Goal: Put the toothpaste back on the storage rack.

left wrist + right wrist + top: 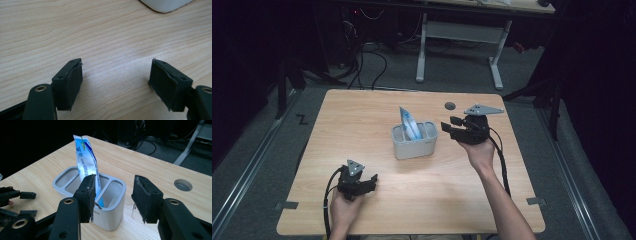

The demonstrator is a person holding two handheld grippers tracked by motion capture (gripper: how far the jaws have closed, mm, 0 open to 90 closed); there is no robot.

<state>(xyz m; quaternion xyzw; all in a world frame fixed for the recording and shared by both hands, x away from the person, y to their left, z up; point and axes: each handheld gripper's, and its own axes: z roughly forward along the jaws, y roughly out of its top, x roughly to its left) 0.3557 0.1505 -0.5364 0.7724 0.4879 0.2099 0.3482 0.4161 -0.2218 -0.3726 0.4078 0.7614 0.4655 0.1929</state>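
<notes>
A grey divided holder stands at the middle of the wooden table. A blue and white packet sticks upright out of its middle compartment. My right gripper hovers just right of the holder, pointing left at it, jaws open and empty. In the right gripper view the packet rises behind the left jaw of my right gripper, and the holder sits close ahead. My left gripper rests low near the front left of the table, open with nothing in it.
A round cable hole lies in the tabletop behind the right gripper. A corner of the holder shows at the top of the left gripper view. A white desk frame stands on the floor beyond the table.
</notes>
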